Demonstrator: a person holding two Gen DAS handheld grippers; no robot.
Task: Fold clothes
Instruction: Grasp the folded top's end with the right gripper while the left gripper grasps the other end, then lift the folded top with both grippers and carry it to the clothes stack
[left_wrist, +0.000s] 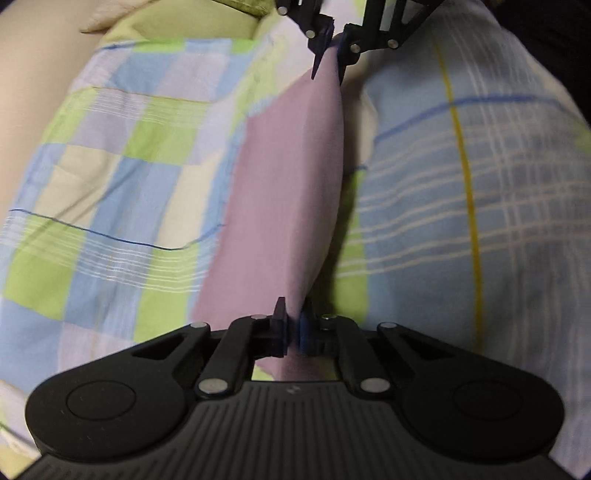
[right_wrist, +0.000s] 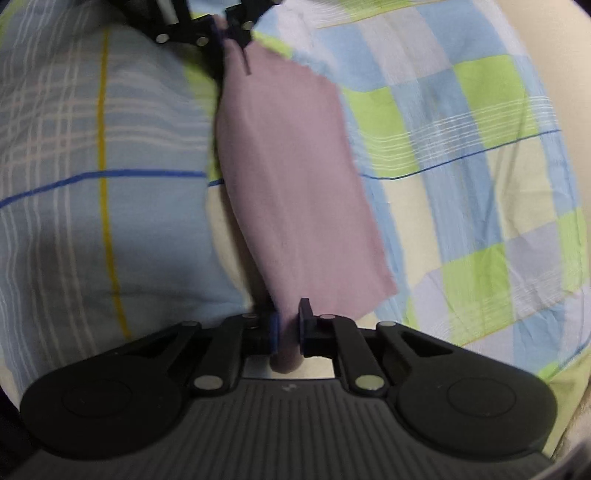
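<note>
1. Nearest my left camera, the left gripper (left_wrist: 293, 332) had its jaws pinched on one end of the pink cloth (left_wrist: 280, 192).
2. The right gripper (left_wrist: 330, 55), facing it at the far end, clamped the opposite end, so I judged the cloth was stretched between both to make a clean fold.
3. The cloth hung just above the checked bedsheet (left_wrist: 110, 177), near the bed's middle.
4. Beyond lay a striped blue fabric (left_wrist: 480, 166).
5. I could read no lettering; only a small mark on each gripper body, illegible.
</note>
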